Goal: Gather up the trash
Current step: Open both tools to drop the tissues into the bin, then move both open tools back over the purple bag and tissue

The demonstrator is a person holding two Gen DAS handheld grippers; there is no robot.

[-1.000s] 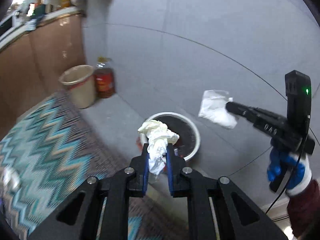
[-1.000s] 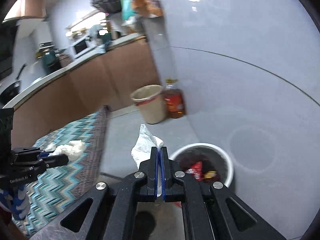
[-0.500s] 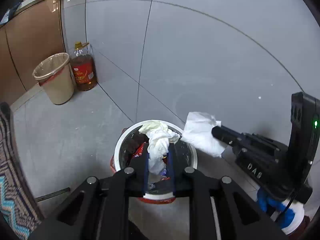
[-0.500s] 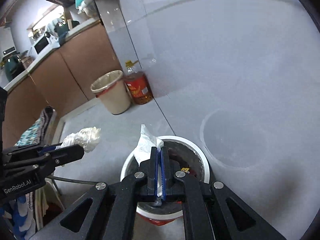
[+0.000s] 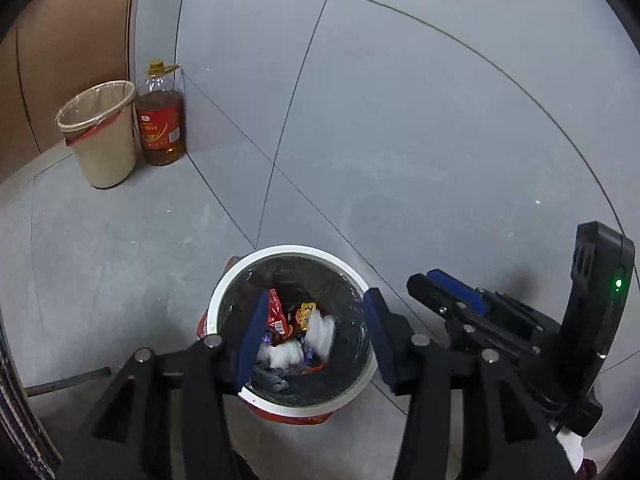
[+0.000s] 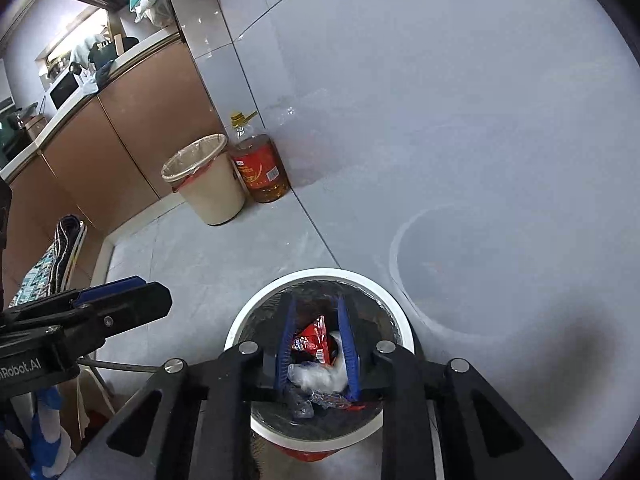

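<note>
A white-rimmed trash bin [image 5: 224, 292] with a dark liner stands on the grey tile floor; it also shows in the right wrist view [image 6: 400, 320]. Inside lie red snack wrappers [image 5: 278, 316] and crumpled white tissues [image 5: 320, 330], which the right wrist view [image 6: 320, 378] shows too. My left gripper [image 5: 314, 336] is open and empty right above the bin. My right gripper [image 6: 318, 344] is open and empty above the bin as well. The right gripper shows at the right of the left wrist view [image 5: 452, 292]; the left gripper shows at the left of the right wrist view [image 6: 120, 300].
A beige bin [image 5: 102, 136] with a liner and a bottle of cooking oil [image 5: 162, 120] stand by the brown cabinets [image 6: 132, 120] at the wall. A patterned rug edge [image 6: 60, 252] lies to the left. A grey tiled wall rises behind the trash bin.
Both grippers have opened over the bin. The two white tissues they held have dropped into it. Both grippers moved closer above the bin.
</note>
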